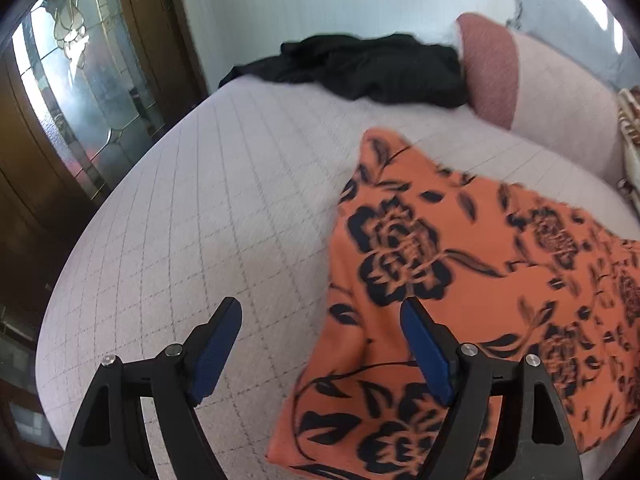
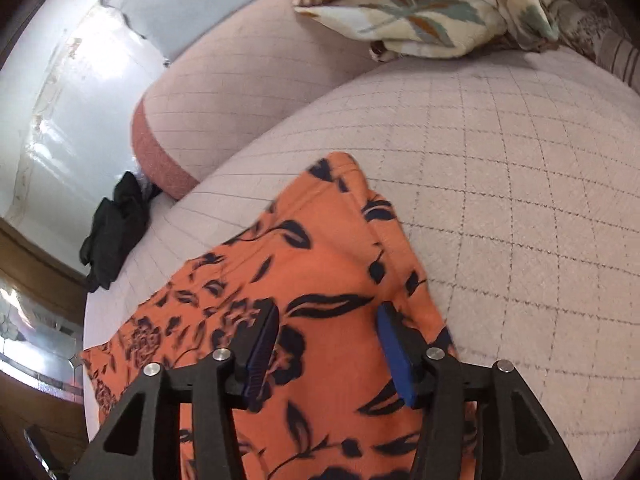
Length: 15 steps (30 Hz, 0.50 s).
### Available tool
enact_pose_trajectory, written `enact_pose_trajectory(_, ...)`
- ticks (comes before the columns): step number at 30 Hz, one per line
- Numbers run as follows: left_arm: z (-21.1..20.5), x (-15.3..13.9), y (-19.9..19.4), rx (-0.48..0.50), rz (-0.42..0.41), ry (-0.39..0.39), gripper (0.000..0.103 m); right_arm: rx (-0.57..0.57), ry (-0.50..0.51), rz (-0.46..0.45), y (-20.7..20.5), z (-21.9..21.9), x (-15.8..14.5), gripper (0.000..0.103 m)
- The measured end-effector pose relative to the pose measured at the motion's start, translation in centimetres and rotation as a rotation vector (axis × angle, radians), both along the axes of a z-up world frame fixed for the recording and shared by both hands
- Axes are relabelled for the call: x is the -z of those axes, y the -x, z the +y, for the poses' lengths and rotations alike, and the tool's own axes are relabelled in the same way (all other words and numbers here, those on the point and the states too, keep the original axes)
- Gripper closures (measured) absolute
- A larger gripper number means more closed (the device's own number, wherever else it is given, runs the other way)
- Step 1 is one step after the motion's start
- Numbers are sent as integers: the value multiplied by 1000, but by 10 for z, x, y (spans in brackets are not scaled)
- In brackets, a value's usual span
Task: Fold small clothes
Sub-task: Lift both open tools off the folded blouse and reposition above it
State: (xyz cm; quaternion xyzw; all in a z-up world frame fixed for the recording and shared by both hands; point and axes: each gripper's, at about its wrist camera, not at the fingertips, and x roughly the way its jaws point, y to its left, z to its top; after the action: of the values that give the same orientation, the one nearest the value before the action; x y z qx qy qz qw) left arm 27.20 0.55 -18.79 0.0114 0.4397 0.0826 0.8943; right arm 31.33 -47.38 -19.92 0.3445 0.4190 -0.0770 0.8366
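- My left tongs [image 1: 320,320] and right tongs [image 2: 326,326] both hang released, grasping nothing.
- The orange floral garment [image 1: 460,280] lies on the bed [image 1: 200,200], seemingly partly folded.
- I judge the black garment [image 1: 372,66] and the leaf-print cloth [image 2: 424,8] unfolded.

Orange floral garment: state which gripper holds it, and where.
Neither. Left gripper and right gripper are open above the orange floral garment, jaws apart, holding nothing.
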Motion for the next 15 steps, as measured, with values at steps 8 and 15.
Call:
enact_pose_trajectory(8, -60, 22, 25, 253, 83, -6, 15, -149, 43, 30, 62, 52, -22, 48)
enact_pose_trajectory(15, -72, 37, 47, 251, 75, -91, 5, -167, -38, 159, 126, 56, 0, 47)
